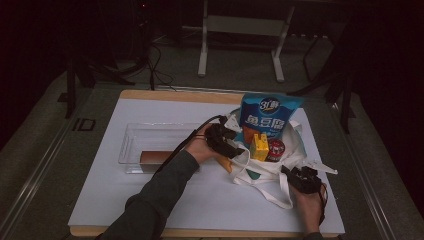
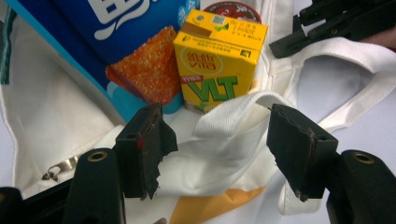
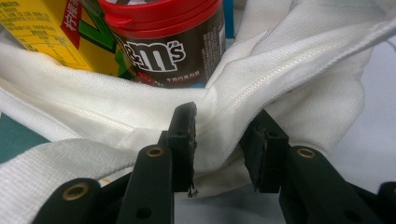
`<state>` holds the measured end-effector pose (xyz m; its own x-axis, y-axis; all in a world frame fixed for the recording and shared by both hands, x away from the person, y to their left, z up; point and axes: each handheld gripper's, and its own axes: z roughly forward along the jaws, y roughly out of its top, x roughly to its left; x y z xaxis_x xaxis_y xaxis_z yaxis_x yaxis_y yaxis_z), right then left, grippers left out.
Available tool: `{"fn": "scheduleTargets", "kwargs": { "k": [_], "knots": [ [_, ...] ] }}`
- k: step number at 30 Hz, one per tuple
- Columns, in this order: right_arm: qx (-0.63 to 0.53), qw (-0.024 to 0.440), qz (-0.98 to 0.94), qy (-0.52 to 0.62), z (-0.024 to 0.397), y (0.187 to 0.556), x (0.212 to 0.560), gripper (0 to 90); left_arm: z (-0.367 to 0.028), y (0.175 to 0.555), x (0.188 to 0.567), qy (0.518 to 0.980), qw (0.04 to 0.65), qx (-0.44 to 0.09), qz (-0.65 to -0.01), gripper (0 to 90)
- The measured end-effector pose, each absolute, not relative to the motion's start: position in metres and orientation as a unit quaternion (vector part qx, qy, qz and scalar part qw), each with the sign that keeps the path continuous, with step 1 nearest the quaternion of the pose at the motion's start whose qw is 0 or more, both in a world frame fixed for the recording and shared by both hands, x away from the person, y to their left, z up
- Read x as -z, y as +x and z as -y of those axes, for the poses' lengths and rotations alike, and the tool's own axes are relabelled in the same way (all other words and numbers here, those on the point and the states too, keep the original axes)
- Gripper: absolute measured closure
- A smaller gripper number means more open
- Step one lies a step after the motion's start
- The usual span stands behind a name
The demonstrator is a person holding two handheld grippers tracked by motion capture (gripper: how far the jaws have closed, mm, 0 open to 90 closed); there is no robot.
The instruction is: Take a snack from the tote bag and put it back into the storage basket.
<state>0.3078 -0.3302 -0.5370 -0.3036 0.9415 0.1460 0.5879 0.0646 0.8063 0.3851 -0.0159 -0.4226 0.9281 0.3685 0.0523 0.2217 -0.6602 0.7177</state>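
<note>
A white tote bag (image 1: 260, 172) lies on the white board, and its mouth faces me. Inside it are a blue snack bag (image 1: 270, 117), a yellow juice box (image 1: 259, 146) and a red-lidded M&M's tub (image 1: 275, 149). My left gripper (image 1: 234, 147) is at the bag's left rim. In the left gripper view, that gripper (image 2: 217, 112) stands open with a white handle strap (image 2: 233, 109) and loose cloth between its jaws, in front of the juice box (image 2: 217, 65). My right gripper (image 1: 292, 174) is at the lower right rim. In the right gripper view, it (image 3: 224, 114) pinches a fold of the bag (image 3: 299, 56) below the tub (image 3: 173, 42).
A clear plastic tray (image 1: 131, 145) holding a brown box (image 1: 155, 157) sits left of the bag, under my left forearm. The white board (image 1: 150, 200) has bare room at its front. A metal stand (image 1: 240, 30) stands on the floor beyond the table.
</note>
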Motion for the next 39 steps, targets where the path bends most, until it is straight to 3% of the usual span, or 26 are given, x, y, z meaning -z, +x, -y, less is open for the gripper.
{"fn": "scheduleTargets", "kwargs": {
  "k": [14, 39],
  "knots": [
    [-0.409, 0.216, -0.696, 0.549, 0.330, 0.308, 0.537, 65.6, 0.027, 0.387, 0.420, 0.894, 0.400, -0.103, -0.172, 48.4],
    [-0.410, 0.212, -0.695, 0.551, 0.331, 0.308, 0.537, 65.4, 0.059, 0.402, 0.434, 0.914, 0.363, -0.097, -0.150, 26.5]
  ]
}}
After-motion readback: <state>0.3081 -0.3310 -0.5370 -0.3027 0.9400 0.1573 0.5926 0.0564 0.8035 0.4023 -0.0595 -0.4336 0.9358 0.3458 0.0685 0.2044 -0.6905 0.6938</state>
